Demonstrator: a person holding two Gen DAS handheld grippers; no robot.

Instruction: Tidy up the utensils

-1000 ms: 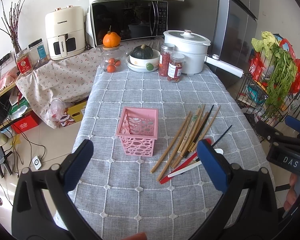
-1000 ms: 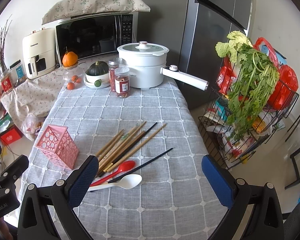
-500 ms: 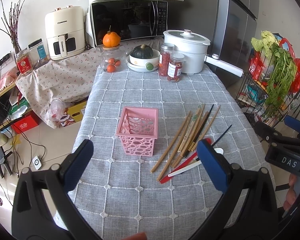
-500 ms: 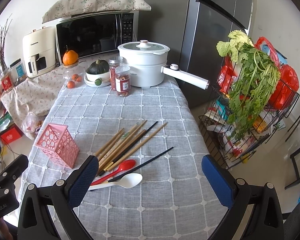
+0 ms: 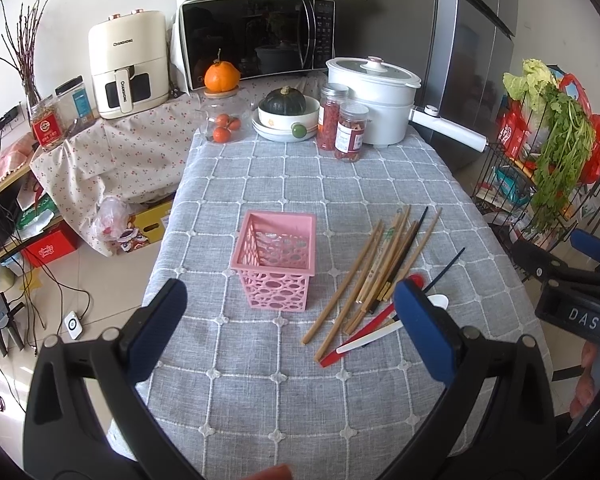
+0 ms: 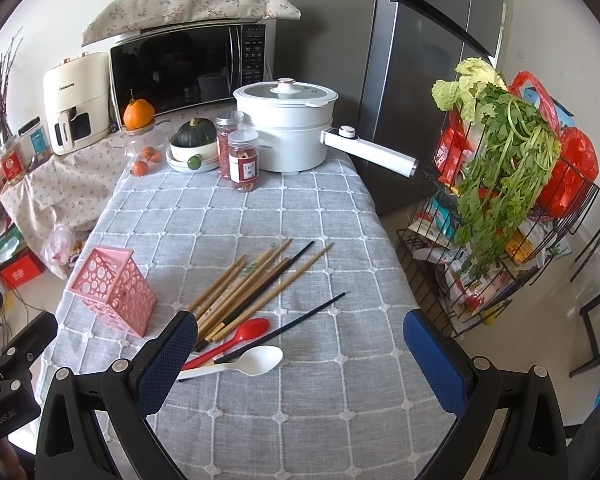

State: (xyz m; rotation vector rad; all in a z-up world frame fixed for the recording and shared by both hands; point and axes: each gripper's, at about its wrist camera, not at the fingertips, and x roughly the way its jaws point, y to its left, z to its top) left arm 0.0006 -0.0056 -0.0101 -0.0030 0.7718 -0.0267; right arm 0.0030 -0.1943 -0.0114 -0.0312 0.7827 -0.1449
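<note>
A pink lattice basket (image 5: 275,261) (image 6: 114,290) stands upright and empty on the grey checked tablecloth (image 5: 260,380). To its right lie several wooden chopsticks (image 5: 374,266) (image 6: 252,284), two black chopsticks (image 6: 284,328), a red spoon (image 6: 236,338) and a white spoon (image 6: 244,364). My left gripper (image 5: 290,328) hovers open above the near table, framing the basket and the chopsticks' near ends. My right gripper (image 6: 300,360) is open too, held over the spoons, nothing between its fingers. The right gripper's body (image 5: 572,288) shows at the right edge of the left wrist view.
At the table's far end stand a white electric pot (image 6: 286,132) with a long handle, two red-filled jars (image 6: 242,152), a bowl with a squash (image 6: 192,140) and a jar with an orange on top (image 6: 140,132). A wire rack with greens (image 6: 500,184) stands right of the table.
Almost nothing has changed. The right wrist view has shifted very slightly; both grippers stay open and all utensils lie where they were.
</note>
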